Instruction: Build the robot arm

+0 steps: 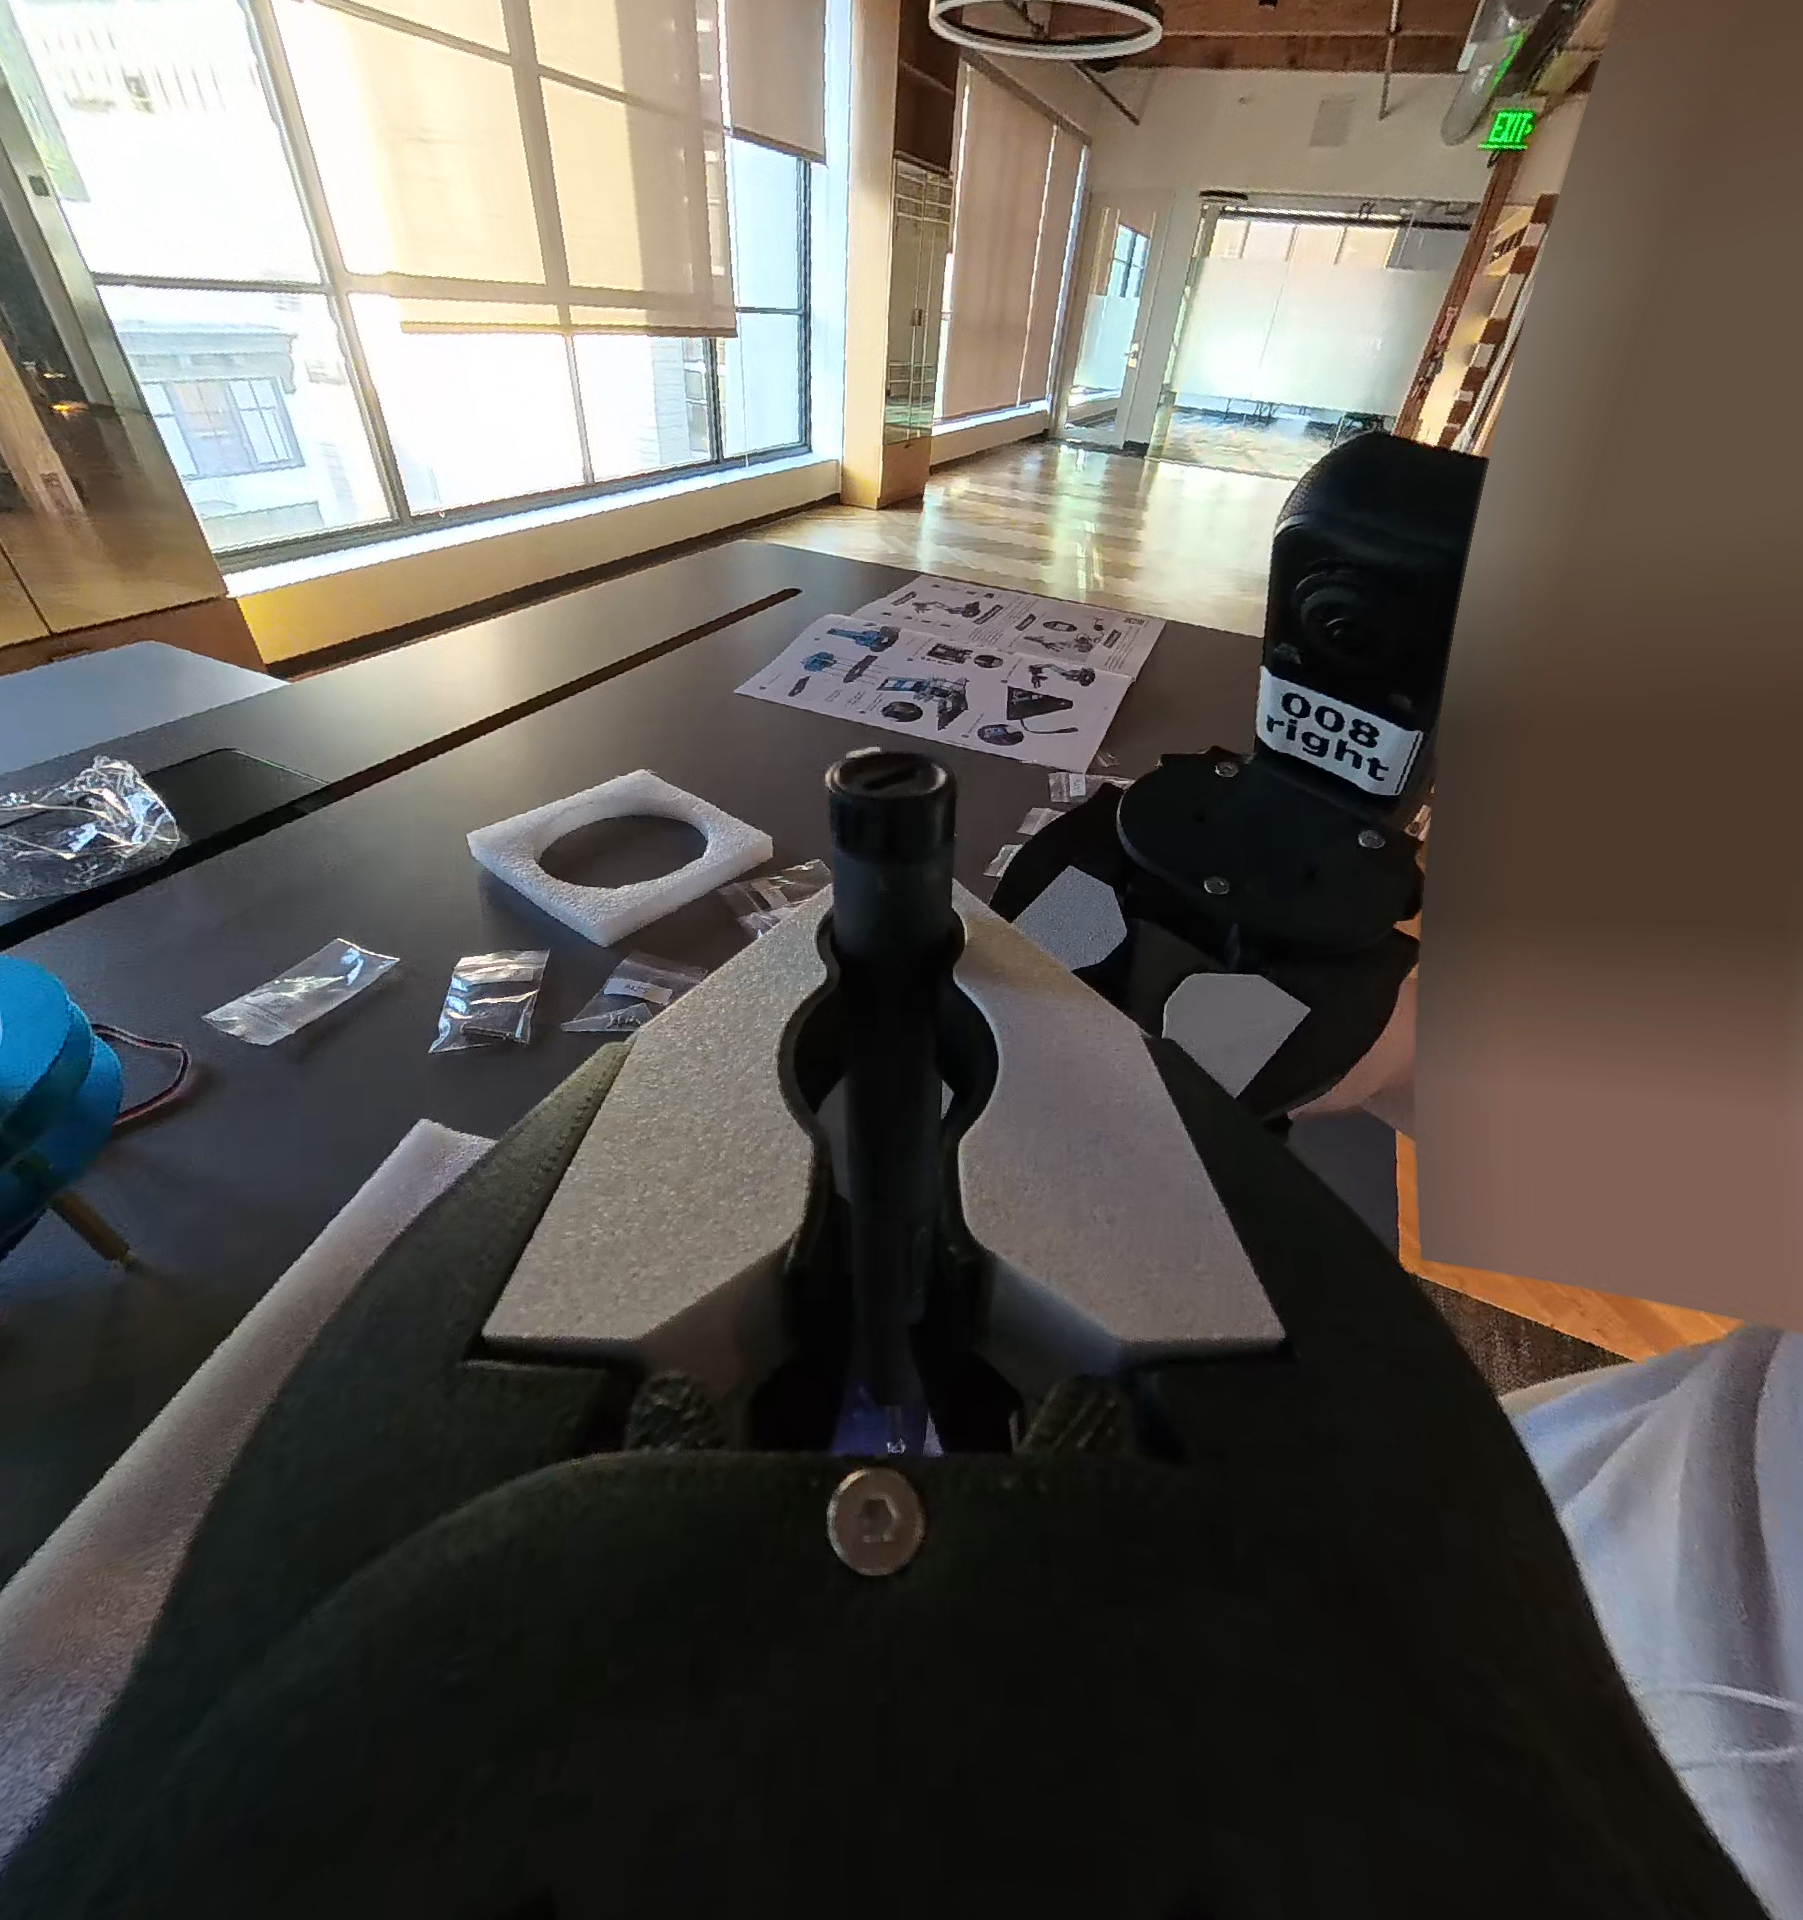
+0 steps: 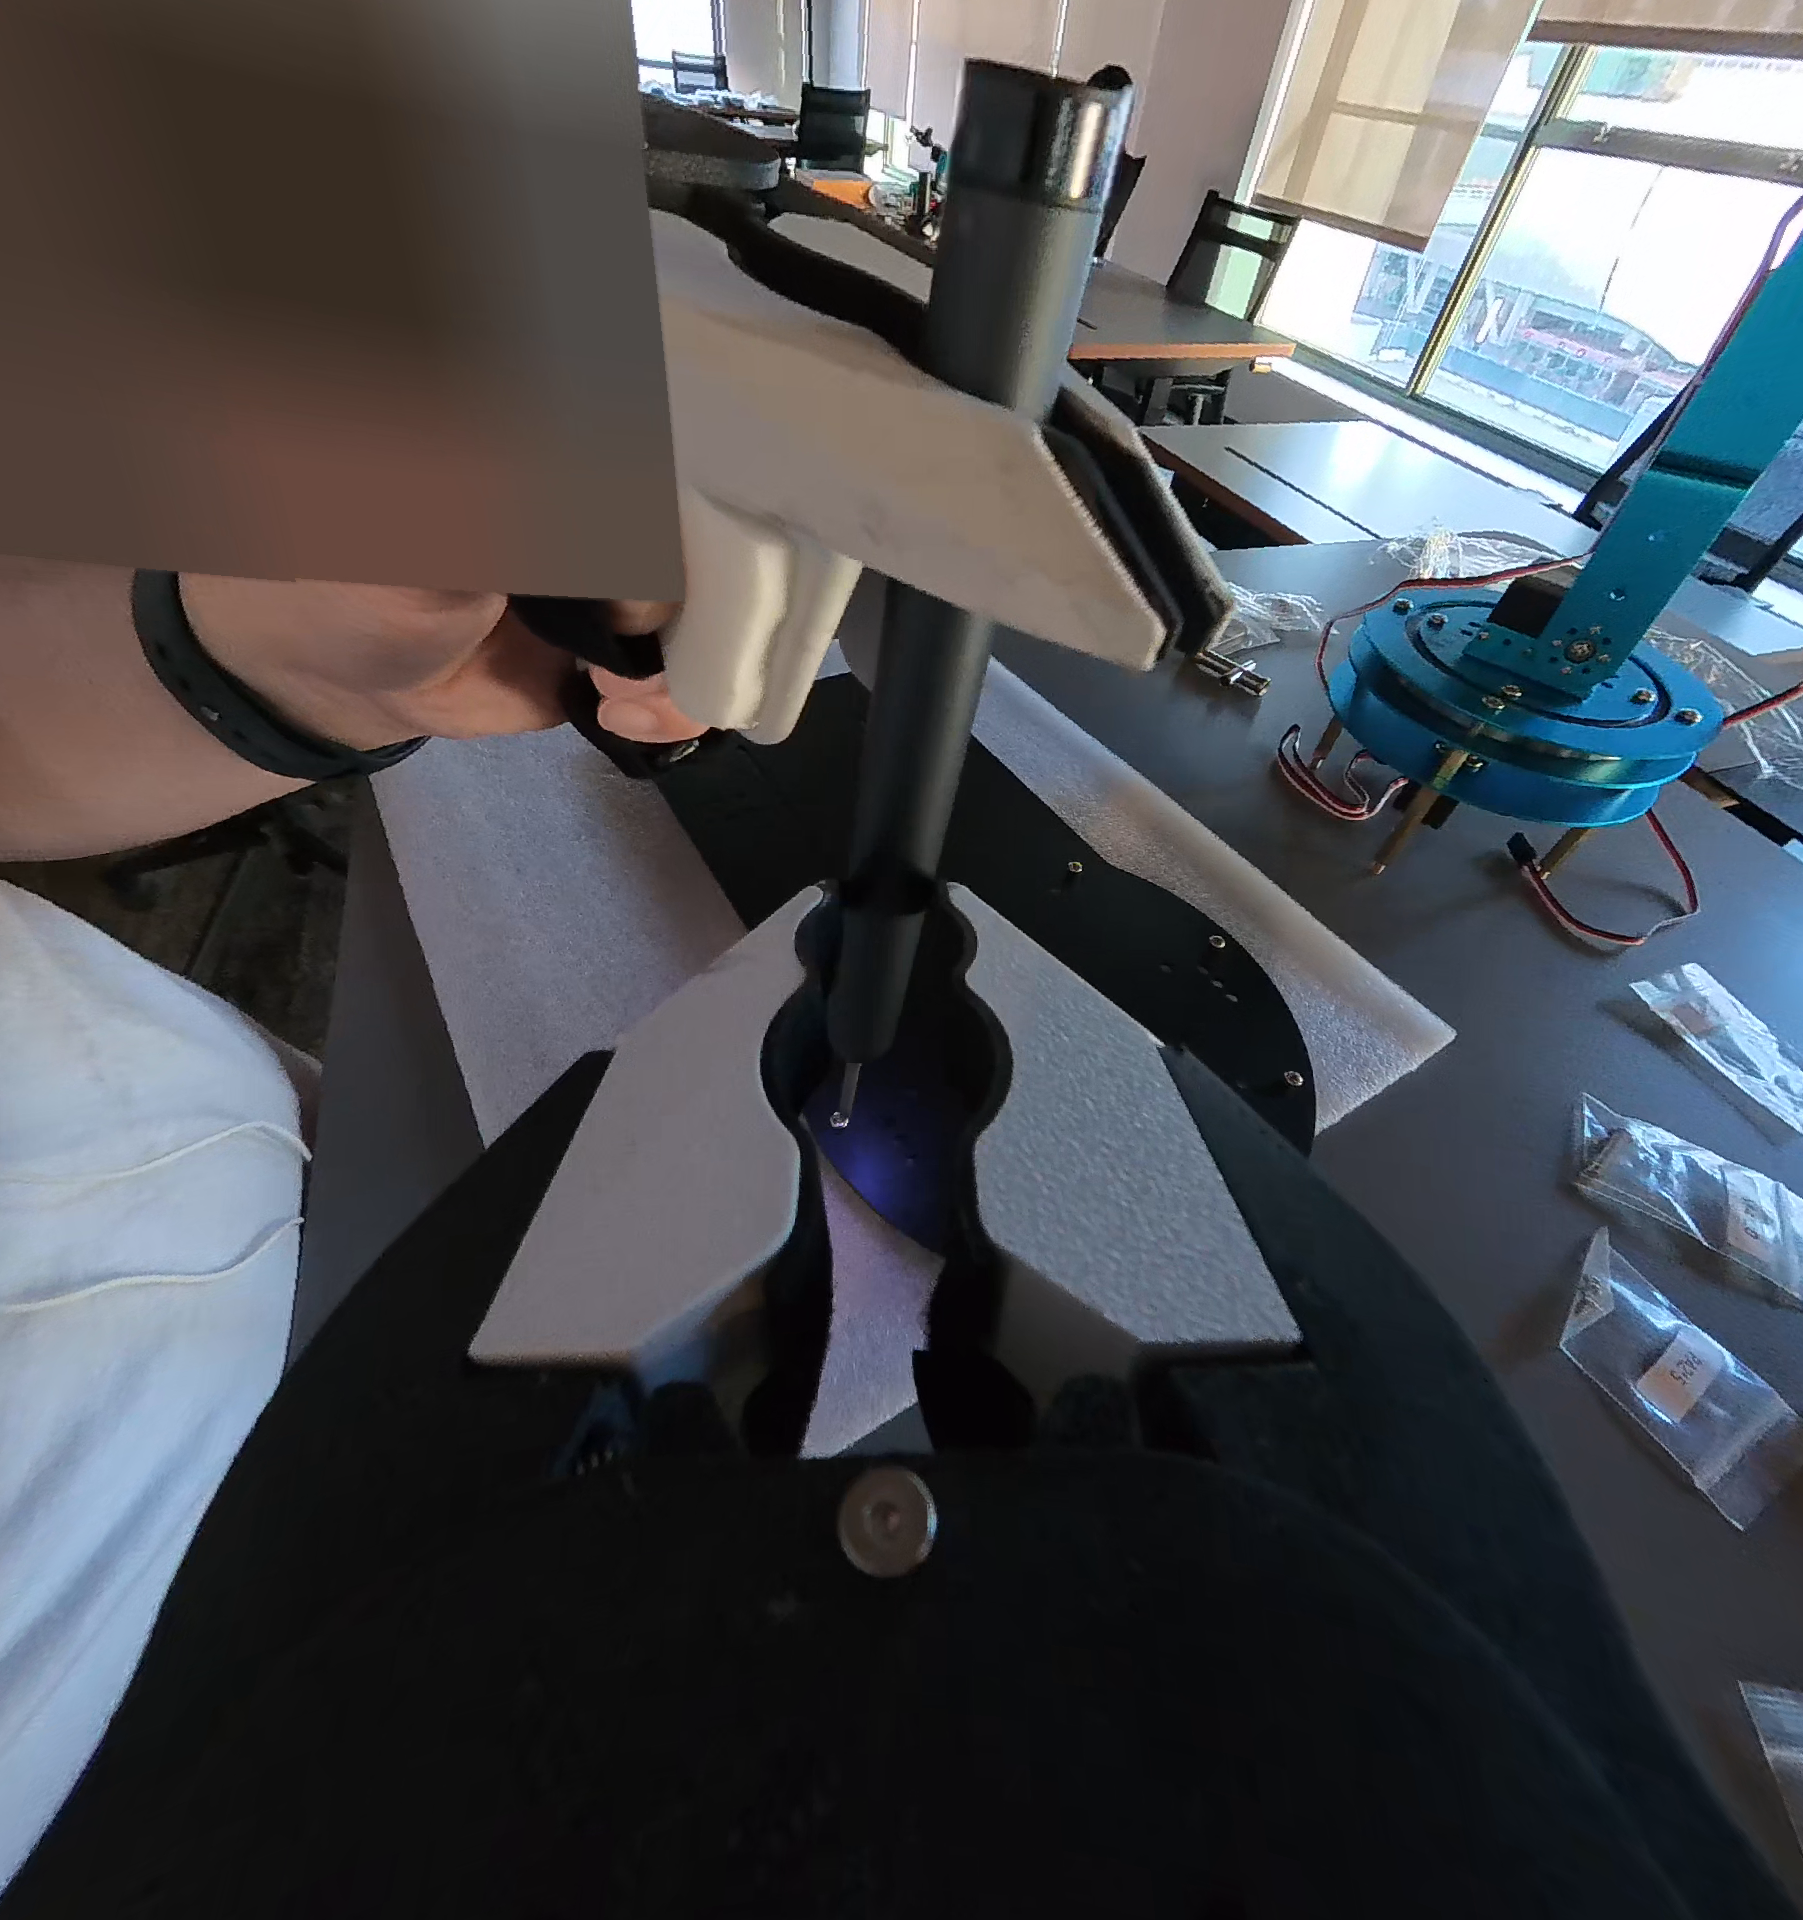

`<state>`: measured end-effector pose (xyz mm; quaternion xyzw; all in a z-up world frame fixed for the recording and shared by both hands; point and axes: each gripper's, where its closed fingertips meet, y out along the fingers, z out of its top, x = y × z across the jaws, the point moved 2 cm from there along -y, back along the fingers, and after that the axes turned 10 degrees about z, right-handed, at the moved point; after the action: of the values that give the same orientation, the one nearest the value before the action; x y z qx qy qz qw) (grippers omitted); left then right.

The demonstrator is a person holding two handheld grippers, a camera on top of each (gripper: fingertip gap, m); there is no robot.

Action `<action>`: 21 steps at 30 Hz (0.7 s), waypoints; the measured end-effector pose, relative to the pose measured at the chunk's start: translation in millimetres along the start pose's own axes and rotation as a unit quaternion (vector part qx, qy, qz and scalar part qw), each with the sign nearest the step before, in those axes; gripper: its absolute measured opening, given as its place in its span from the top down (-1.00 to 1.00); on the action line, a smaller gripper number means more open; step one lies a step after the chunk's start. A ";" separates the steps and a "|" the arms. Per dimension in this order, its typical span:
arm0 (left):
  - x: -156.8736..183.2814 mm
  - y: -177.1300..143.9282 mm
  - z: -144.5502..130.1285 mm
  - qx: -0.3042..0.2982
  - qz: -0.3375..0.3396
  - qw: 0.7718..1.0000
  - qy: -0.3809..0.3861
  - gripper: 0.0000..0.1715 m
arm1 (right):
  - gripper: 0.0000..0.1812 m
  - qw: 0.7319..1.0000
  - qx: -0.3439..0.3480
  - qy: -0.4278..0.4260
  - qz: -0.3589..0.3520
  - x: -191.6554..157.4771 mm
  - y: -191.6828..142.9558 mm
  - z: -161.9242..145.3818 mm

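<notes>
My left gripper (image 1: 892, 914) is shut on a black pen-shaped power screwdriver (image 1: 889, 831) and holds it upright. In the right wrist view the left gripper (image 2: 1172, 623) grips the screwdriver (image 2: 928, 675) mid-body, with a person's hand (image 2: 409, 675) on the handle. My right gripper (image 2: 881, 904) is closed around the screwdriver's lower nose. The bit tip touches a small screw (image 2: 837, 1120) on a black plate with holes (image 2: 1219, 997), which lies on a white foam sheet (image 2: 564, 914). The right gripper (image 1: 1136, 966) also shows in the left wrist view.
A blue round robot base with red wires (image 2: 1520, 727) stands on the dark table (image 2: 1448, 1091); it also shows at the left (image 1: 14, 1101). Small bags of parts (image 2: 1707, 1216) lie nearby. A white foam frame (image 1: 622, 847), an instruction sheet (image 1: 959, 665) and clear wrap (image 1: 45, 821) lie farther off. There is about 8 cm between the tips of the two grippers.
</notes>
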<state>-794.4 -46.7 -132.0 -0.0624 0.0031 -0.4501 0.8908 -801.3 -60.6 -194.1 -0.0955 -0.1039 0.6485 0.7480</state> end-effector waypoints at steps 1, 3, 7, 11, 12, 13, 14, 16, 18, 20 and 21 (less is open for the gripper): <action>0.5 0.0 0.0 0.000 0.000 1.000 0.001 0.90 | 0.85 1.000 0.000 0.000 0.000 -0.2 -0.1 0.0; 0.9 0.0 0.0 0.000 0.001 1.000 0.005 0.90 | 0.85 1.000 0.000 -0.001 -0.003 -0.2 -0.1 0.0; 1.0 0.0 0.0 0.000 0.001 1.000 0.006 0.90 | 0.85 1.000 -0.004 -0.003 -0.003 -0.9 0.3 0.2; -0.3 0.3 0.0 0.000 -0.001 1.000 -0.001 0.90 | 0.85 1.000 0.000 0.004 0.001 -0.2 0.5 0.0; -0.3 0.6 -0.1 0.000 -0.002 1.000 -0.002 0.90 | 0.85 1.000 -0.002 0.001 -0.001 -0.1 0.4 0.0; -0.2 0.8 0.1 0.002 -0.002 1.000 -0.001 0.90 | 0.85 1.000 -0.004 -0.002 -0.002 -0.1 0.3 0.0; 0.1 1.0 0.2 0.006 -0.002 1.000 0.000 0.90 | 0.85 1.000 -0.007 -0.005 -0.003 -0.1 0.1 0.0; 0.3 1.7 0.5 0.011 -0.001 1.000 -0.001 0.90 | 0.85 1.000 -0.010 -0.008 -0.004 0.2 -0.4 -0.1; 0.2 2.6 0.6 0.013 -0.003 1.000 -0.005 0.90 | 0.85 1.000 -0.011 -0.006 -0.004 0.6 -0.9 -0.3; 0.0 3.3 0.0 0.013 -0.004 1.000 -0.007 0.90 | 0.85 1.000 -0.013 -0.009 -0.007 1.0 -1.2 -0.9; 0.0 3.4 0.0 0.013 -0.005 1.000 -0.008 0.90 | 0.85 1.000 -0.012 -0.008 -0.007 1.0 -1.3 -1.0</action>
<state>-791.7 -44.7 -132.4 -0.0543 -0.0101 -0.4539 0.8893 -799.6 -59.7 -194.7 -0.0990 -0.1184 0.6425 0.7506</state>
